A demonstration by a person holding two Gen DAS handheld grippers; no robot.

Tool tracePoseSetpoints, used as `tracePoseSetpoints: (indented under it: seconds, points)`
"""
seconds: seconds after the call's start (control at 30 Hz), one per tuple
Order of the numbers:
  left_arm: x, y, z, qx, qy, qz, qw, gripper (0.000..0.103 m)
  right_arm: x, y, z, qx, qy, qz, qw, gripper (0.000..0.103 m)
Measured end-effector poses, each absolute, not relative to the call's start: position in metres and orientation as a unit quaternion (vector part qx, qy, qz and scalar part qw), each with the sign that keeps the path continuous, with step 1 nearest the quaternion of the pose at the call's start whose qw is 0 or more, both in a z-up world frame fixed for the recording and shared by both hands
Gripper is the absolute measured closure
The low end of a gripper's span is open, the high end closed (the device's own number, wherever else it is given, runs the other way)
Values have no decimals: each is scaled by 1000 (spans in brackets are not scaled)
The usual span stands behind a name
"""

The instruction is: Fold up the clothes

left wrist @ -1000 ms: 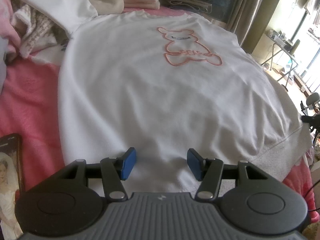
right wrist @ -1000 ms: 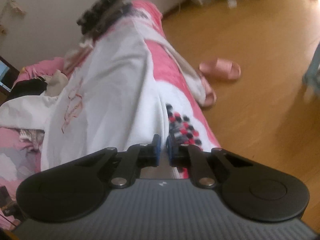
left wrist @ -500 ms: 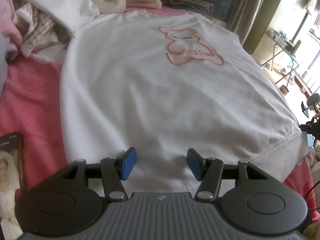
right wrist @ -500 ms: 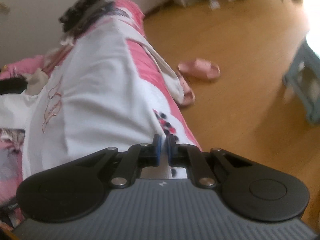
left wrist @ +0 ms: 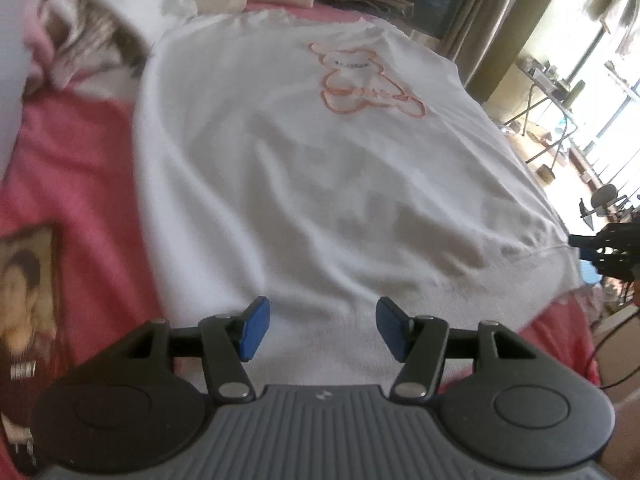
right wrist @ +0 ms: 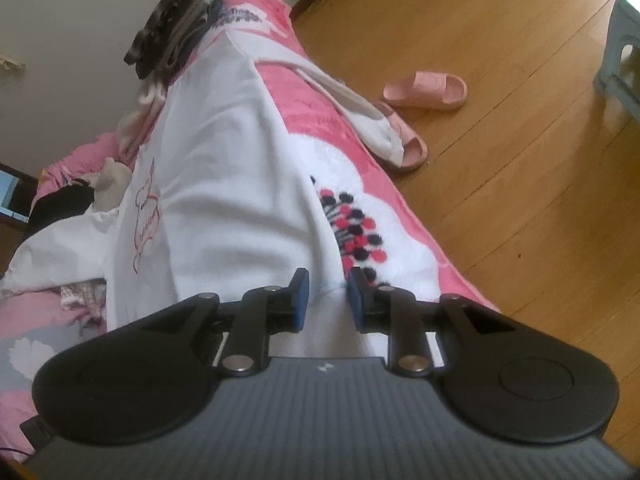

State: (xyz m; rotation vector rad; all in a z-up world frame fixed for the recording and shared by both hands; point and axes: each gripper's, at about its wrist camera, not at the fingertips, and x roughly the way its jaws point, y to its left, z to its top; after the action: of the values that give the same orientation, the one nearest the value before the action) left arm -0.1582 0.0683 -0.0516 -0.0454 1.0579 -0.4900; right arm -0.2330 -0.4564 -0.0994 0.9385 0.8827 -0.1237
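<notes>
A: Where's your white sweatshirt [left wrist: 320, 152] right now?

B: It's spread flat on the bed, over the pink blanket [left wrist: 72, 184], with the pink bear outline [left wrist: 364, 84] facing up. Its ribbed hem lies nearest your left gripper [left wrist: 318, 328].

A: And what is that left gripper doing?

B: Your left gripper's jaws stand wide apart above the hem, blue pads [left wrist: 254, 328] clear of the cloth, so you are holding nothing there.

A: And your right gripper [right wrist: 323, 300]?

B: It sits at the hem corner by the bed's edge. Its jaws have just been opening; the white fabric runs between the pads, but a gap shows on both sides, so your grip is released.

A: What else lies around you?

B: One sleeve [right wrist: 360, 116] hangs off the side of the bed towards the wooden floor [right wrist: 500, 160], where two pink slippers [right wrist: 428, 90] lie. A stack of folded dark clothes [right wrist: 172, 40] sits at the far end of the bed, and a framed photo [left wrist: 28, 292] rests on the blanket just left of your left gripper. From the left wrist view your right gripper appears dark at the hem's far right edge.
</notes>
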Motion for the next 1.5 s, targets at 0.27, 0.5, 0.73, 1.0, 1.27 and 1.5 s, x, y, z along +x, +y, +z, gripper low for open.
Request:
tracePoseSetpoints:
  seconds: [0.27,0.5,0.73,1.0,1.27,1.5]
  points:
    - [-183,100,-37,-25,515,-200,833,43,-233,-457,-101,443,416,-57,792,81]
    - [-184,111,-40,-28,521,-163,837,43,-237,-457,-103,452,414,-60,787,81]
    - [-181,113,-56,-57,536,-156,827,48,-242,-453,-105,455,417,-53,785,80]
    - [-185,119,-49,-71,528,-148,833,100,-240,-441,-95,394,427,-43,813,96]
    - [-184,147,0,-95,545,-172,816,100,-243,-446,-51,378,422,-12,824,101]
    - [-187,151,-15,-88,577,-166,795,100,-242,-443,-47,360,460,-12,812,101]
